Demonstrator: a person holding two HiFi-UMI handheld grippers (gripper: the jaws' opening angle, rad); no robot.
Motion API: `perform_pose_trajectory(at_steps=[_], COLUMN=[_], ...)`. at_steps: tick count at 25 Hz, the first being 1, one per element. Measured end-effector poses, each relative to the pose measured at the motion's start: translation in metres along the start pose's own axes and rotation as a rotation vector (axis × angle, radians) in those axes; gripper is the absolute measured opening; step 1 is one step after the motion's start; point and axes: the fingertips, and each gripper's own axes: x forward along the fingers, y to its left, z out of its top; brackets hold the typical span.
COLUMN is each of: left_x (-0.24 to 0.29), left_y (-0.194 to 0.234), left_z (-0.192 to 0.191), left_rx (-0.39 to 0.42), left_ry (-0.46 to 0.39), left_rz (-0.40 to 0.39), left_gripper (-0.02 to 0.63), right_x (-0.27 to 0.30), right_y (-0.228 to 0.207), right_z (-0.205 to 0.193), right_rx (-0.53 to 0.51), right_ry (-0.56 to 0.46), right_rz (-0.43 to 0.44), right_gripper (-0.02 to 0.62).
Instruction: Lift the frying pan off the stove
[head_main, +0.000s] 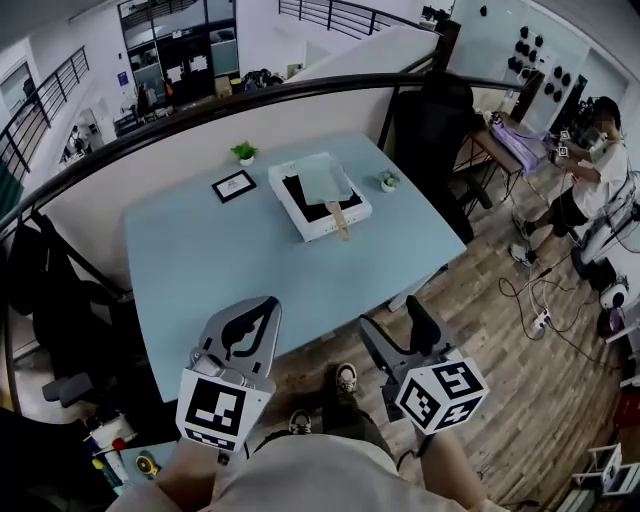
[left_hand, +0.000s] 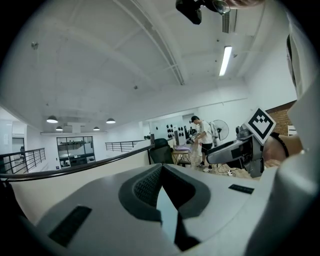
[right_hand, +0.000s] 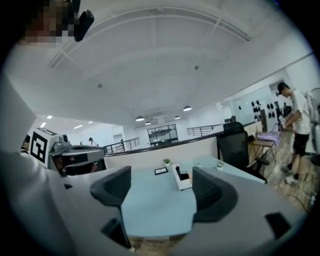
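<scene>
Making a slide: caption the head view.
Left hand-held gripper shut, right hand-held gripper open, both held before the table; pan on stove.

Pale blue table with white stove, framed card, two small potted plants.

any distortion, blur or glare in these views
Head view: strong fisheye bends the railing into an arc; the table is sharp. Left gripper view: black round vignette, the left gripper close up looks soft, the ceiling light glares. Right gripper view: same vignette; the table shows clearly past the right gripper.
</scene>
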Motion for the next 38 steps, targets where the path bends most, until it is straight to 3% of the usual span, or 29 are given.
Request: perform_pose_trajectory(at_steps=[6,15,26,30,35,38], left_x=[0.051,0.151,0.239,0.260,0.278,0.286], left_y=[0.029,0.078,0.131,0.142,0.163,0.170], left_z=[-0.014,-0.022,-0.056,-0.074,-0.077,-0.085], left_rx=[0.004,-0.013,-0.037,-0.080,-0.173,-0.181], left_ry=[0.030,0.100,0.278,0.338,0.309,0.344], left_rz=[0.044,0.130,0.300,0.346,0.424,0.436], left_gripper=[0.001,0.002,0.002,0.002,0.002,0.001], right_x=[0.053,0.161,0.288,0.323,0.357,0.370], right_y=[-0.037,-0.091,-0.155,-0.172,-0.182,-0.185], right_z=[-0.010,0.004,0.005,-0.008,-0.022,-0.035], right_rx=[0.043,0.075,0.122,0.153,0.161,0.157], right_ry=[0.048,0.105,0.250,0.324,0.408,0.461], right_rz=[0.002,0.116,0.261,0.294,0.342,0.357], right_gripper=[0.377,0.379,0.379,0.379,0.377,0.377])
